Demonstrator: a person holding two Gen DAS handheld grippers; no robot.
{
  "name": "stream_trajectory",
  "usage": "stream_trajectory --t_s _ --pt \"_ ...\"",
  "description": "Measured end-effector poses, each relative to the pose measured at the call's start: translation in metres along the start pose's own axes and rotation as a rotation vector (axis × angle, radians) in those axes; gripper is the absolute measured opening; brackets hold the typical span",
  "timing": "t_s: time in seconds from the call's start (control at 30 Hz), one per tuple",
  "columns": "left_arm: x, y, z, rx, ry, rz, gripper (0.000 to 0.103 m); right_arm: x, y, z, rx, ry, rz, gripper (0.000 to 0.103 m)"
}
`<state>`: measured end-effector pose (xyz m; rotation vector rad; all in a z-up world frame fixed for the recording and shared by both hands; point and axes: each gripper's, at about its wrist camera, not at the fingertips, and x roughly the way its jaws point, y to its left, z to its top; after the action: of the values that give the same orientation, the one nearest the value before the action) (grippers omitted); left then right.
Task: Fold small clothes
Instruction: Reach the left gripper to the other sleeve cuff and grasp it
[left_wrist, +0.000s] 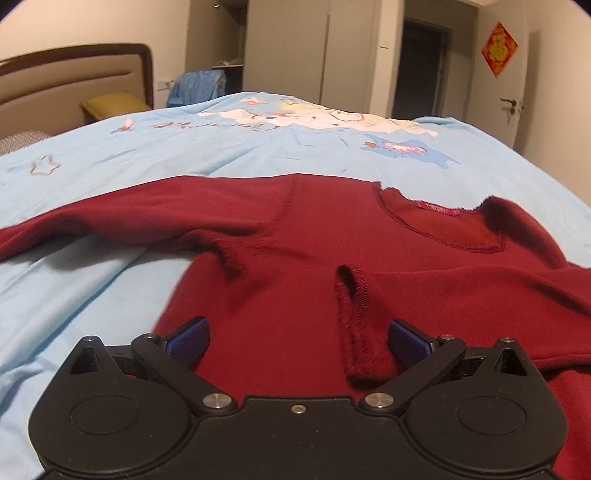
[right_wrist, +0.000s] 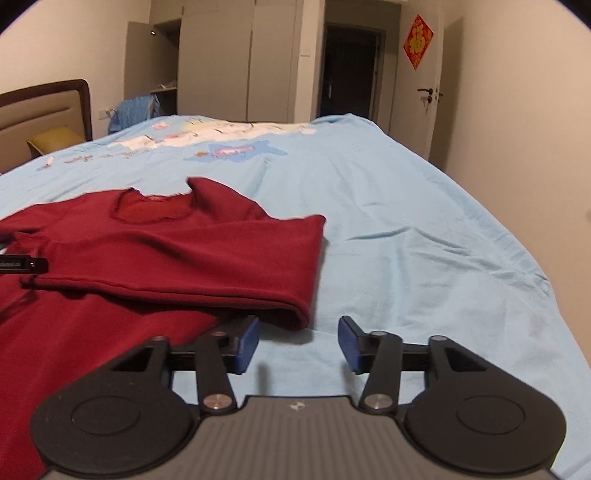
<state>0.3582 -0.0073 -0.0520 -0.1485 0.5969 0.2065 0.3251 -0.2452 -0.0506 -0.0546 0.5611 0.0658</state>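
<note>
A dark red long-sleeved top (left_wrist: 314, 236) lies flat on the light blue bedspread (left_wrist: 92, 295), neckline (left_wrist: 439, 225) away from me. Its right side and sleeve are folded across the body, and the cuff (left_wrist: 354, 321) lies between my left gripper's fingers. My left gripper (left_wrist: 297, 338) is open and empty, low over the top's lower part. In the right wrist view the folded part of the top (right_wrist: 177, 258) shows its fold edge at the right. My right gripper (right_wrist: 298, 343) is open and empty, just off that edge over the bedspread (right_wrist: 424, 258). The left sleeve (left_wrist: 110, 218) lies stretched out.
The bed's headboard (left_wrist: 74, 77) and a yellow pillow (left_wrist: 110, 105) are at the far left. A wardrobe (left_wrist: 291, 48), a dark doorway (left_wrist: 421, 70) and a white door (right_wrist: 432, 92) stand behind the bed. The bed's right edge (right_wrist: 546, 295) curves down at the right.
</note>
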Motion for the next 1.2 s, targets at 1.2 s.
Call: stream_trajectory --t_s 1.2 --pt "-0.059 0.327 0.052 -0.543 -0.086 0.179 0.102 -0.085 0.160 -0.090 0.000 0.091 0.293 0.103"
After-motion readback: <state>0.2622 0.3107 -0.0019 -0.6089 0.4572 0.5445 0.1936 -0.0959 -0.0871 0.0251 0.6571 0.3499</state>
